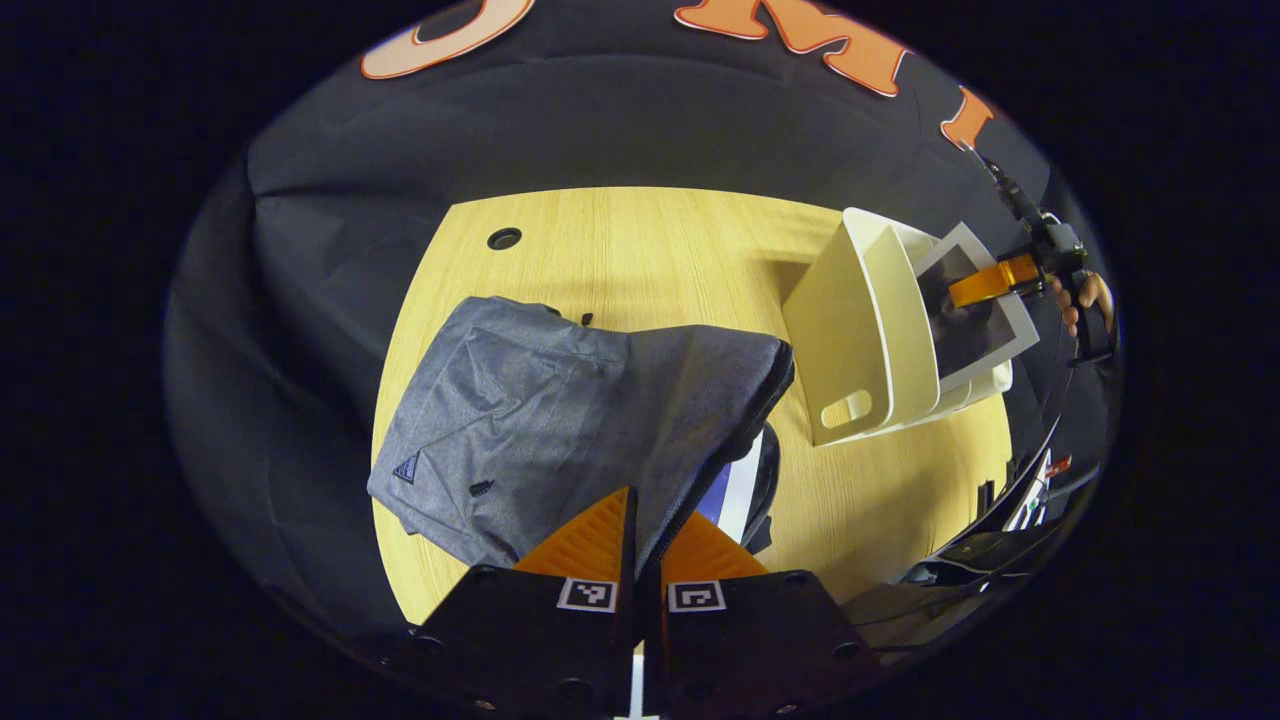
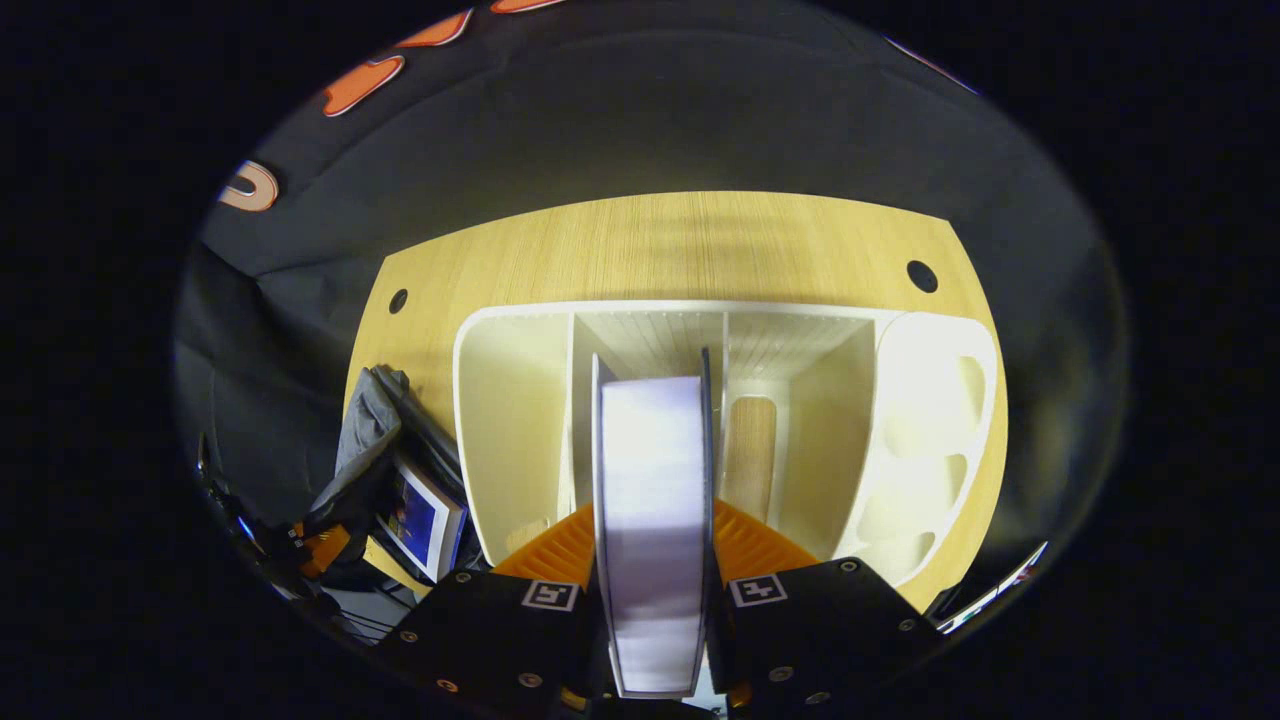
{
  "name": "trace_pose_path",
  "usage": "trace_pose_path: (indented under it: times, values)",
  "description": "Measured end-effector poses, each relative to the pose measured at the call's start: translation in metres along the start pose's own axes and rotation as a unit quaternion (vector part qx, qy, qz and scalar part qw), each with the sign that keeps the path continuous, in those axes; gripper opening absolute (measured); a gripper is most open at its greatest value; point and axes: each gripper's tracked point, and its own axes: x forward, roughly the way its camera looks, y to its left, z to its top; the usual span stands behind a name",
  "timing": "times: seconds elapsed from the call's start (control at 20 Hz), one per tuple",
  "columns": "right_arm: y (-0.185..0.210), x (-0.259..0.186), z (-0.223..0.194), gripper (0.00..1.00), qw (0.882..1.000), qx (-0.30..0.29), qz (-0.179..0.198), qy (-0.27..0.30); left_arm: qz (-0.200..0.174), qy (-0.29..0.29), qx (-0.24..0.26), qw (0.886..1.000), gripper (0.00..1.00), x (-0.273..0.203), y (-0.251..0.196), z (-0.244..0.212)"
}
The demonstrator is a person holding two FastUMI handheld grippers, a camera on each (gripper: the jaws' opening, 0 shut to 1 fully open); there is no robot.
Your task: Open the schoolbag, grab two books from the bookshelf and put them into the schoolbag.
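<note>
Left gripper (image 1: 640, 535): clenched on the edge of the schoolbag's top flap, which is pinched between both fingers and held lifted.
Schoolbag (image 1: 560, 420): a grey fabric bag lying flat on the wooden table (image 1: 620, 240), left of the bookshelf; its opening is turned toward the shelf, and it is seen again at the left edge of the right gripper view (image 2: 375, 440).
First book (image 1: 735, 490): a blue and white cover is seen inside the bag's mouth, under the raised flap.
Right gripper (image 2: 655, 560): grasping the second book (image 2: 652, 520) by its page edge, a finger pressed on each cover; in the left gripper view it is seen far off, held by a hand (image 1: 1085, 300).
Second book, place: upright in the middle slot of the bookshelf (image 2: 510, 400), between two dividers, partly raised above the rim.
Bookshelf: a cream plastic rack standing on the table, just beside the bag, its outer slots bare.
</note>
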Motion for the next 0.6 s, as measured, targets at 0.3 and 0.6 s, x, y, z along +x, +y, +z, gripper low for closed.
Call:
trace_pose_path:
  times: [0.3,0.6]
  values:
    - [0.004,-0.051,-0.007,0.4,0.999,0.03,-0.001,-0.038,-0.025,-0.001,0.023,0.999,0.05,-0.001,0.005,0.0]
    - [0.008,-0.115,-0.027,0.4,0.994,0.06,-0.01,-0.089,-0.049,-0.004,0.059,0.997,0.05,-0.003,0.008,0.0]
